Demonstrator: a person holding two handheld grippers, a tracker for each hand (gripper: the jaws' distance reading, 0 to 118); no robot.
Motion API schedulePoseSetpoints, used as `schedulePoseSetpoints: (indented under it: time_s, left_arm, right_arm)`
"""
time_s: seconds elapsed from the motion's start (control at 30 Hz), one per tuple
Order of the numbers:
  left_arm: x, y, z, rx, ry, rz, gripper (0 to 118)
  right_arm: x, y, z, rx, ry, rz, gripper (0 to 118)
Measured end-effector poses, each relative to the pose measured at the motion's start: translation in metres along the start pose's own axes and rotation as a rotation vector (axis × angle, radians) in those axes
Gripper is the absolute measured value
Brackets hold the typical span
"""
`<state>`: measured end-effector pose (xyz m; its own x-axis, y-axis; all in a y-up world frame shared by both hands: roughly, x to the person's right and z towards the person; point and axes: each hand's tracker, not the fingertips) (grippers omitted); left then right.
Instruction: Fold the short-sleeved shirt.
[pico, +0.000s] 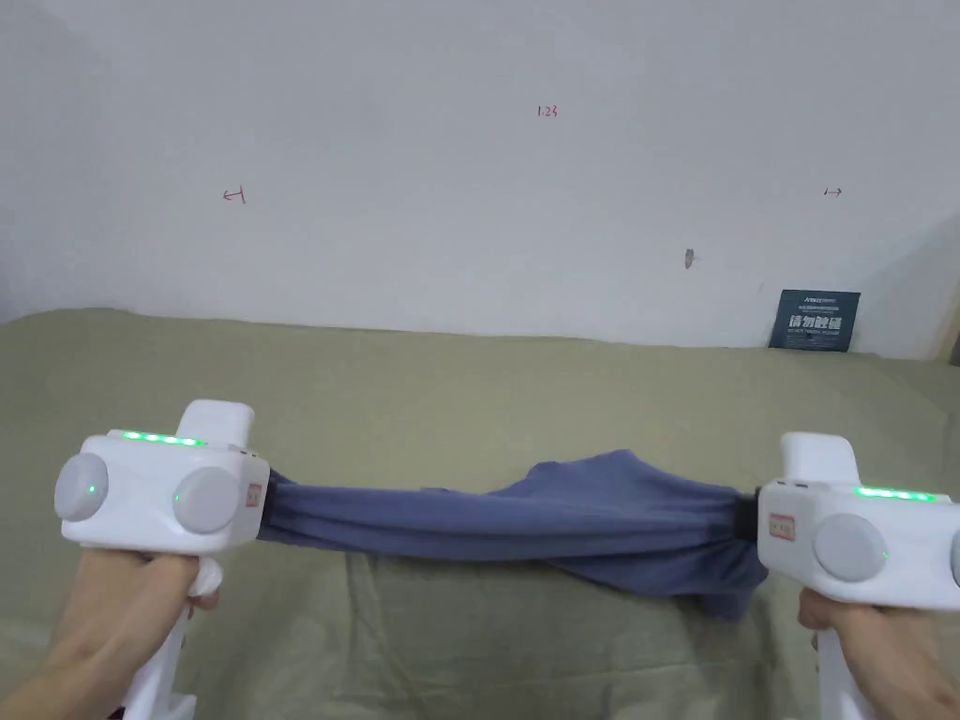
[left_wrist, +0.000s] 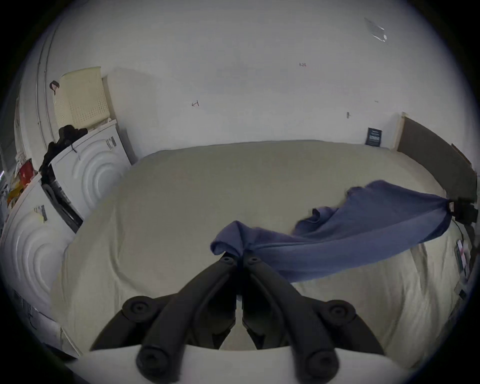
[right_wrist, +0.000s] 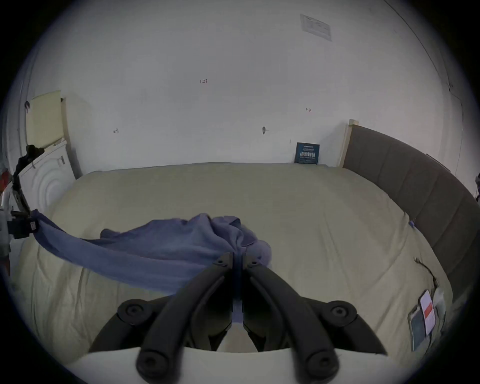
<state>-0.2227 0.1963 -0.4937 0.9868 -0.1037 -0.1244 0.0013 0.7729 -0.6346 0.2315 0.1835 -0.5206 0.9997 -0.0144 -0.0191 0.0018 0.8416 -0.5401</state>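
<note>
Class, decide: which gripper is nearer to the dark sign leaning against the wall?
Right. The right gripper sits almost below the dark sign, while the left gripper holds the shirt far across the bed.

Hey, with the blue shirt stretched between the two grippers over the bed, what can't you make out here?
- Blue shirt: bunched into a rope, so sleeves, collar and front cannot be told.
- Left hand-held gripper: which part of the shirt it pinches, hidden by the folds.
- Right hand-held gripper: likewise.
- Dark sign: head view, too small.
- Flat items on the bed: right gripper view, warped at the lens rim.
</note>
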Motion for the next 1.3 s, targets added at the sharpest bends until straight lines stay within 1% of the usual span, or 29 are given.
schedulePoseSetpoints:
  time_s: [0.07,0.13,0.27,0.4,0.5,0.53,0.67,0.9,1.0,1.03,1.07,1.1,1.13,1.17,1.2,1.23,1.27,1.3]
  left_arm:
    - [-0.006,-0.031,0.029,-0.012,-0.023,0.008,1]
    - [-0.011,-0.063,0.051,-0.036,-0.054,0.015,1]
    - [-0.020,-0.127,0.096,-0.054,-0.079,0.030,1]
    - [-0.026,-0.173,0.122,-0.077,-0.089,0.038,1]
    - [-0.033,-0.195,0.127,-0.111,-0.101,0.065,1]
    - [-0.035,-0.199,0.128,-0.118,-0.103,0.075,1]
    - [-0.039,-0.209,0.125,-0.144,-0.110,0.087,1]
    - [-0.041,-0.216,0.116,-0.181,-0.125,0.101,1]
    - [-0.044,-0.217,0.113,-0.191,-0.144,0.133,2]
    - [-0.045,-0.217,0.113,-0.192,-0.150,0.144,2]
    - [-0.047,-0.217,0.113,-0.192,-0.155,0.148,3]
    - [-0.045,-0.217,0.116,-0.186,-0.158,0.147,7]
    - [-0.045,-0.216,0.118,-0.176,-0.157,0.145,24]
    - [-0.046,-0.216,0.119,-0.164,-0.146,0.137,76]
    - [-0.048,-0.216,0.118,-0.163,-0.141,0.140,112]
    - [-0.048,-0.216,0.123,-0.145,-0.135,0.153,118]
    - [-0.050,-0.215,0.128,-0.115,-0.129,0.166,118]
    - [-0.053,-0.214,0.128,-0.123,-0.134,0.175,118]
  right_arm:
    - [0.004,-0.030,0.032,-0.005,0.028,-0.014,6]
    - [0.005,-0.058,0.058,-0.023,0.030,0.014,6]
    - [0.004,-0.117,0.106,-0.042,0.037,0.011,6]
    - [0.003,-0.160,0.135,-0.067,0.035,0.044,6]
    - [0.005,-0.184,0.151,-0.092,0.042,0.017,6]
    - [0.005,-0.190,0.154,-0.100,0.043,0.002,6]
    - [0.006,-0.208,0.153,-0.128,0.043,0.002,6]
    - [0.008,-0.219,0.142,-0.153,0.030,-0.023,6]
    - [0.007,-0.221,0.142,-0.164,0.028,-0.022,6]
    - [0.006,-0.221,0.144,-0.158,0.026,-0.021,7]
    - [0.004,-0.219,0.148,-0.141,0.000,-0.016,18]
    - [0.002,-0.215,0.153,-0.133,-0.016,-0.018,37]
    - [0.000,-0.213,0.158,-0.128,-0.019,-0.019,71]
    - [-0.002,-0.210,0.164,-0.111,-0.001,-0.016,106]
    - [-0.006,-0.206,0.171,-0.065,0.025,-0.008,113]
    - [-0.011,-0.203,0.175,-0.045,0.044,0.005,113]
    - [-0.021,-0.201,0.177,-0.059,0.053,0.030,113]
    - [-0.029,-0.200,0.179,-0.057,0.059,0.044,113]
